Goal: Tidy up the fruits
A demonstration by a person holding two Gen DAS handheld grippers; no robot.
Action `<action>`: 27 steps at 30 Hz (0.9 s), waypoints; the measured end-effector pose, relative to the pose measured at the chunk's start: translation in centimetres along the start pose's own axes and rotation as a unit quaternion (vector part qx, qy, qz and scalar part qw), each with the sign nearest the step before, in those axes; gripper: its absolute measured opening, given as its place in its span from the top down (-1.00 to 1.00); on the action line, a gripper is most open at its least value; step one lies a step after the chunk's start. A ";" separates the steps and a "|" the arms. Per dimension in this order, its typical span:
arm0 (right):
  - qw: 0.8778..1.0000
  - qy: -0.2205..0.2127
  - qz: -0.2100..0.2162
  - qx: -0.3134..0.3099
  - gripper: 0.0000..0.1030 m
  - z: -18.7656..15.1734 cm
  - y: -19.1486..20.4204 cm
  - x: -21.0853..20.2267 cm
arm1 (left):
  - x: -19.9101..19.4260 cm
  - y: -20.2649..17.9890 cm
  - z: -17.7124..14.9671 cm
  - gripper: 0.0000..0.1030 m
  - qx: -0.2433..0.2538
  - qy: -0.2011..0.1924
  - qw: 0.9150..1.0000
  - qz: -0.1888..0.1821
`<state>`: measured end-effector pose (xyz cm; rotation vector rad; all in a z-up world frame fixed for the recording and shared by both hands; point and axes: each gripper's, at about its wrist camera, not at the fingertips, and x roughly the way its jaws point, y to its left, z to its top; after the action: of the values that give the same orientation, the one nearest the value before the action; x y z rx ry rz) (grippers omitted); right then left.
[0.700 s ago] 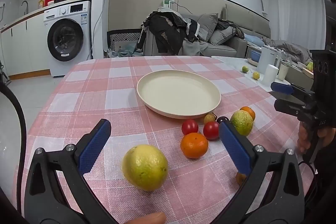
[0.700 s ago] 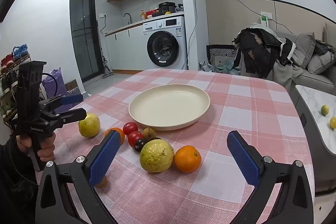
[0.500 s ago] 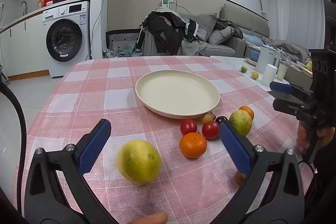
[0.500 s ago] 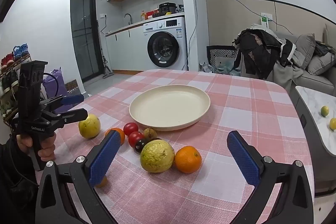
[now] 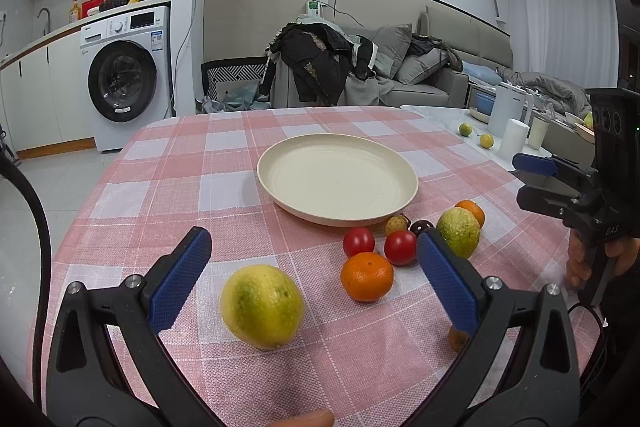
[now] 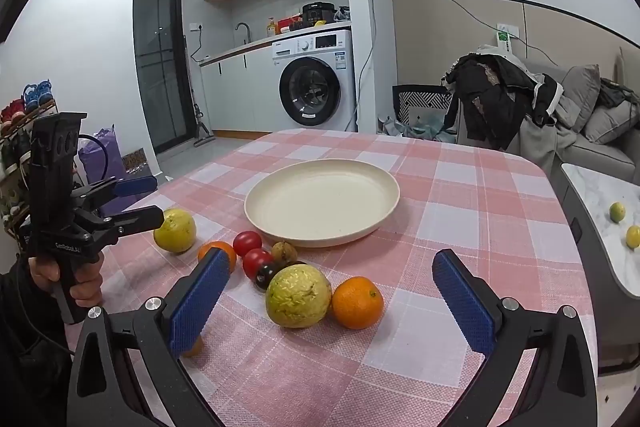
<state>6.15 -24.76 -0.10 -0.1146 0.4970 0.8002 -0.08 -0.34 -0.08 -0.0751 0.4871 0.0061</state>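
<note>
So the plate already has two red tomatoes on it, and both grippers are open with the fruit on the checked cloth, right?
Not quite. The plate is bare; the two red tomatoes lie on the cloth in front of it, as the left wrist view shows. Both the left gripper and right gripper are open.

small orange fruit (image 5: 457,339) behind gripper finger

Left gripper (image 5: 312,275): black frame, blue knurled pads (image 5: 180,279), silver screws, black cable at 9 o'clock. Right gripper (image 6: 328,303): same build; white lettering on handle. Bare-skinned hands (image 6: 78,277), dark sleeves; fingertip at 6 o'clock, left view.
</note>
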 end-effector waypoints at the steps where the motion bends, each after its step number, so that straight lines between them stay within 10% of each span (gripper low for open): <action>1: 1.000 0.000 0.000 0.000 -1.00 0.0 0.1 0.0 | 0.0 0.1 0.0 -0.99 -0.001 0.001 1.000 0.000; 27: 1.000 0.004 0.001 0.000 -1.00 0.2 0.1 0.2 | 0.1 0.1 0.1 -0.99 0.000 0.002 1.000 0.000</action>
<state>6.27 -24.53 -0.03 -0.1177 0.5039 0.8028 0.03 -0.25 -0.08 -0.0748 0.4911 0.0066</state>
